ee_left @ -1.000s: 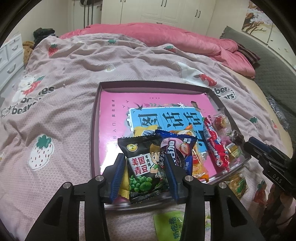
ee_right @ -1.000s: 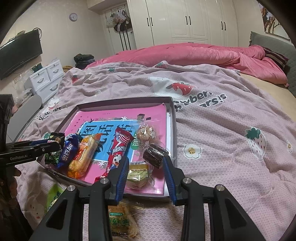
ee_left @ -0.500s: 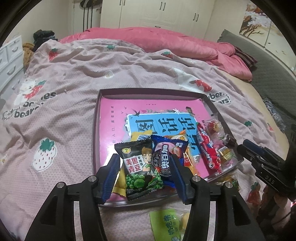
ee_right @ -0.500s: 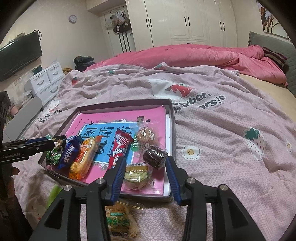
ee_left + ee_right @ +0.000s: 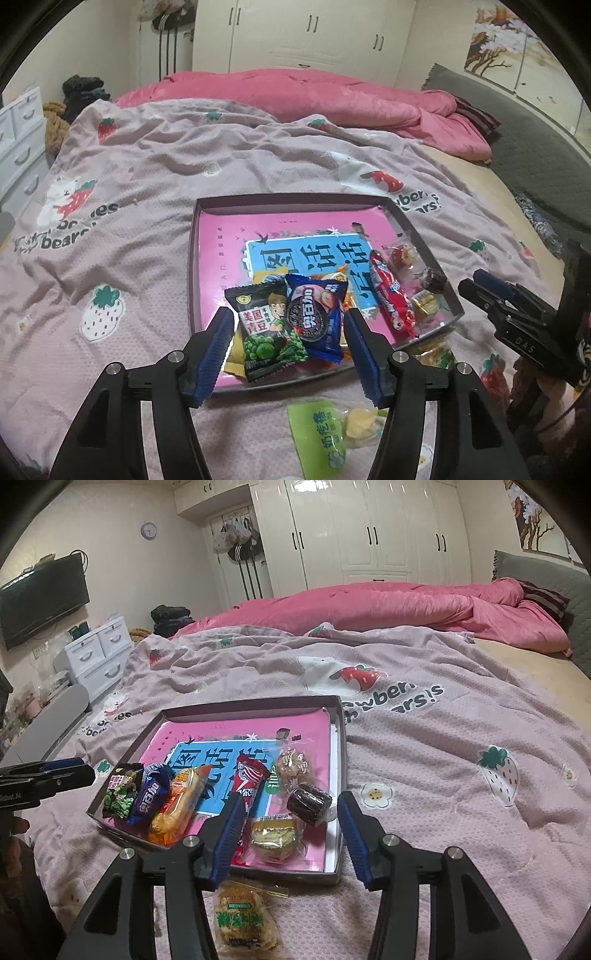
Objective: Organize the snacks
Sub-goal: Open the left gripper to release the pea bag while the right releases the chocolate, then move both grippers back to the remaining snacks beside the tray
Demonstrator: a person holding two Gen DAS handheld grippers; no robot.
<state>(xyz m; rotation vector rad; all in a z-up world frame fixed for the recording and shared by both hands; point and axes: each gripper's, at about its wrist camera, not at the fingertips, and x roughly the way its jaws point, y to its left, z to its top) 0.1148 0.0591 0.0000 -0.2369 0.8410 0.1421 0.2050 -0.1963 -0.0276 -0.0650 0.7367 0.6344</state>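
We start at the left gripper (image 5: pixel 290 349): its blue pads have just been spreading and now stand apart, clear of everything. Between them, in the tray below, lie the black green-pea packet (image 5: pixel 266 326) and, overlapping its 3 o'clock edge, the blue cookie packet (image 5: pixel 316 319); neither is pinched. Moving outward, a red wafer packet (image 5: pixel 388 295) runs along at 2 o'clock, with small clear-wrapped sweets (image 5: pixel 402 254) beyond it by the tray's right wall. At 6 o'clock, outside the tray on the bedspread (image 5: pixel 147 166), we spot a green-labelled packet (image 5: pixel 317 439).

Over to the right gripper (image 5: pixel 291 829): its jaws have also just been widening and hold nothing. Framed between the pads lie a pale yellow cake in clear wrap (image 5: pixel 275 834) and, at 1 o'clock from it, a dark chocolate roll (image 5: pixel 309 802), both resting in the tray (image 5: pixel 255 705). A round biscuit in clear wrap (image 5: pixel 293 764) sits at 12 o'clock beyond them; an orange bread packet (image 5: pixel 177 805) lies toward 9 o'clock. At 6 o'clock, on the bedspread just outside the tray's near wall, lies another clear packet with green lettering (image 5: pixel 242 919).

The tray (dark-walled, with a pink and blue printed floor) sits on the strawberry-print bedspread, a pink quilt (image 5: pixel 369 605) heaped behind.
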